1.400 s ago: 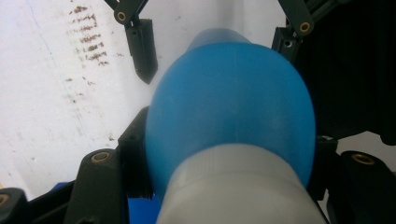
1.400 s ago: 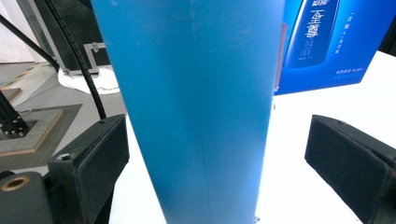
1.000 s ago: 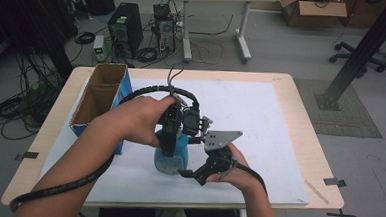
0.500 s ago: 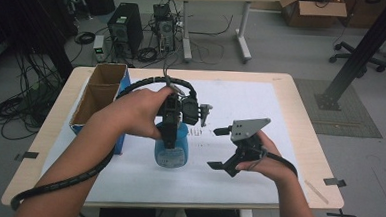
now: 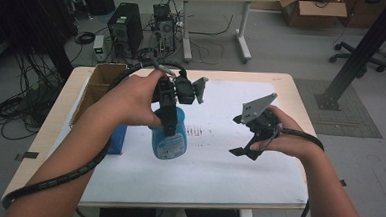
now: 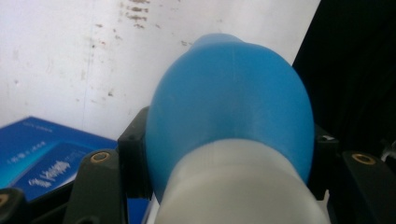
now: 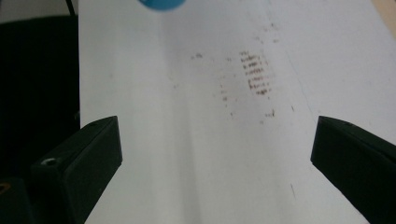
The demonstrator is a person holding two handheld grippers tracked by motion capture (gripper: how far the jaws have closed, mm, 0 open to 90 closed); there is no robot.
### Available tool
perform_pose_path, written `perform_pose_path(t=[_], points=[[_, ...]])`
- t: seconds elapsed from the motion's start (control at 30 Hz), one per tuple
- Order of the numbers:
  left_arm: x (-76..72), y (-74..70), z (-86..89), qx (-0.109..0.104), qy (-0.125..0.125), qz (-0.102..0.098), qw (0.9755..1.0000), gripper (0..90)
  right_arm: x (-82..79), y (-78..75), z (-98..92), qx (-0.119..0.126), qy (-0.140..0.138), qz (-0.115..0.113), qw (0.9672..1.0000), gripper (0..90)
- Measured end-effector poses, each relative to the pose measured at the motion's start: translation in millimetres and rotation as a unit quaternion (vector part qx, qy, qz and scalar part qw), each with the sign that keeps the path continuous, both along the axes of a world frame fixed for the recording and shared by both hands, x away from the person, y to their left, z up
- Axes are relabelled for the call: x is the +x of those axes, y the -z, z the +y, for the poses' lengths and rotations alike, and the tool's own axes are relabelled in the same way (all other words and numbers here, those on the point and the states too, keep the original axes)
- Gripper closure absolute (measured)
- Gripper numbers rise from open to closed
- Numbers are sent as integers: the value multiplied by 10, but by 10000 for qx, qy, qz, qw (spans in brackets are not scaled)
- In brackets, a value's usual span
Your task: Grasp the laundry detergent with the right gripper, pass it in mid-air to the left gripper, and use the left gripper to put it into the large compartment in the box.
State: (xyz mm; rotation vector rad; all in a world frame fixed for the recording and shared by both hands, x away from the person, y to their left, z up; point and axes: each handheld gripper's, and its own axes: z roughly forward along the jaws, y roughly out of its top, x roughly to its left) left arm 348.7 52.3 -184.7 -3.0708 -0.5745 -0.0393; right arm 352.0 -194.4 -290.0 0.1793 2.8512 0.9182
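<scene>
A blue plastic bottle [image 5: 171, 140] with a pale label hangs tilted over the white sheet [image 5: 218, 170], seemingly lifted off it. My left gripper [image 5: 168, 118] is shut on its upper part. In the left gripper view the bottle's blue body [image 6: 229, 88] bulges between the jaws, with its whitish neck end nearest the camera. My right gripper [image 5: 249, 148] is held above the sheet to the right of the bottle, open and holding nothing. In the right gripper view the right gripper [image 7: 215, 158] has its jaws spread wide over the stained sheet [image 7: 187, 116], and the bottle's edge [image 7: 161, 3] peeks in at the top.
An open cardboard box with a blue side [image 5: 101, 86] stands at the table's left, beside the left forearm; its blue face [image 6: 42, 154] is seen under the left gripper. Brown marks [image 5: 195, 131] dot the sheet's middle. The wooden table edge [image 5: 301, 101] runs on the right.
The right gripper has left the bottle's base, moving right and up. The left hand has raised and tilted the bottle, still gripping it.
</scene>
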Motion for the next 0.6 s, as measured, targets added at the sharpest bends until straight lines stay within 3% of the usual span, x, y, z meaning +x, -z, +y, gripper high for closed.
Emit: perform_pose_path(t=[0.13,0.4,0.53,0.6], points=[[14,-94,85,-29,-179,-20,9998,377,42,-79,-18,-402,-9,112,9991,25],[67,-225,283,53,-640,-97,9979,377,79,-173,-46,-706,92,132,9974,40],[117,-357,426,-21,-1031,-93,9946,377,108,-220,-70,-928,176,152,9954,42],[142,-435,493,-36,-1284,-89,9917,377,123,-236,-80,-990,201,180,9947,46]])
